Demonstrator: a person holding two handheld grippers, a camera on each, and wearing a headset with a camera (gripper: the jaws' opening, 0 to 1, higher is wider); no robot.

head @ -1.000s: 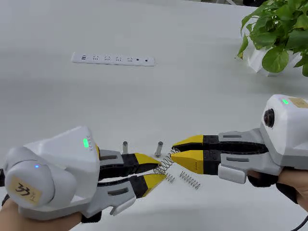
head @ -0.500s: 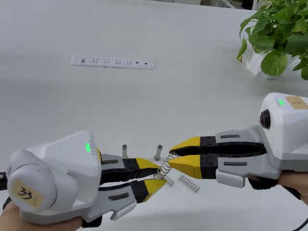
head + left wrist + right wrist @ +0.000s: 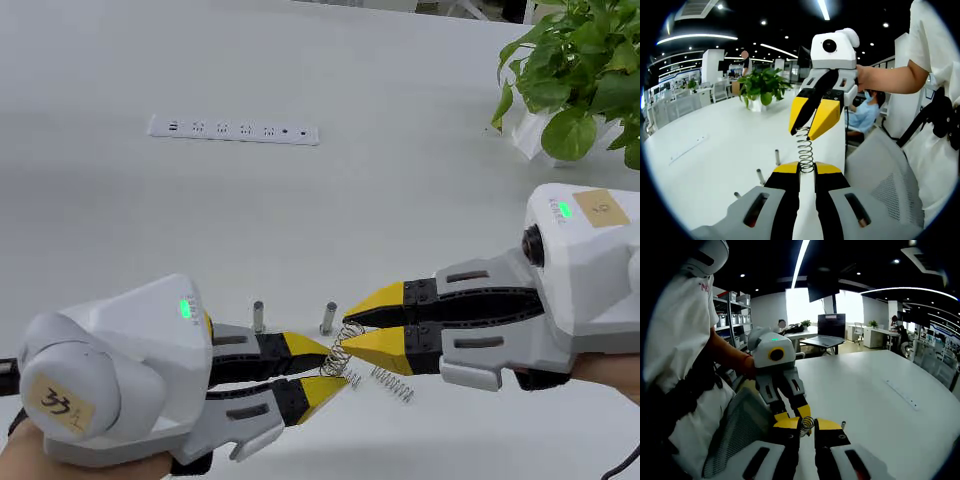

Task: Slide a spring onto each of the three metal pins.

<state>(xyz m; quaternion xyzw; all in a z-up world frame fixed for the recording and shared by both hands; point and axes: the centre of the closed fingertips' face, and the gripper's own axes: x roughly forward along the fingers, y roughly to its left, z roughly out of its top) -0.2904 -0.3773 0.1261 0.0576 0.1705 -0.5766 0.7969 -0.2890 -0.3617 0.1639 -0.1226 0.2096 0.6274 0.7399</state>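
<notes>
No pin carries a spring yet, so by my reading the whole job is ahead of me. I have one spring (image 3: 340, 350) up off the table (image 3: 300, 220), strung between the two grippers at about 6 o'clock in the head view. My left gripper (image 3: 335, 366) has its jaws pinched on the lower end. My right gripper (image 3: 348, 328) comes in from 3 o'clock with its jaws closed on the upper end. In the left gripper view the spring stands straight up from my own tips into the other pair, so I take this for a handover or a re-grip to line it up.

The nearest pin (image 3: 329, 317) stands bare at 11 o'clock from the spring, just beside it. A second pin (image 3: 259, 316) is further off at 10 o'clock. The left gripper view gives me a third pin (image 3: 736, 195), also bare. A loose spring (image 3: 393, 383) lies flat at 4 o'clock from the tips. Left to do: all three.
</notes>
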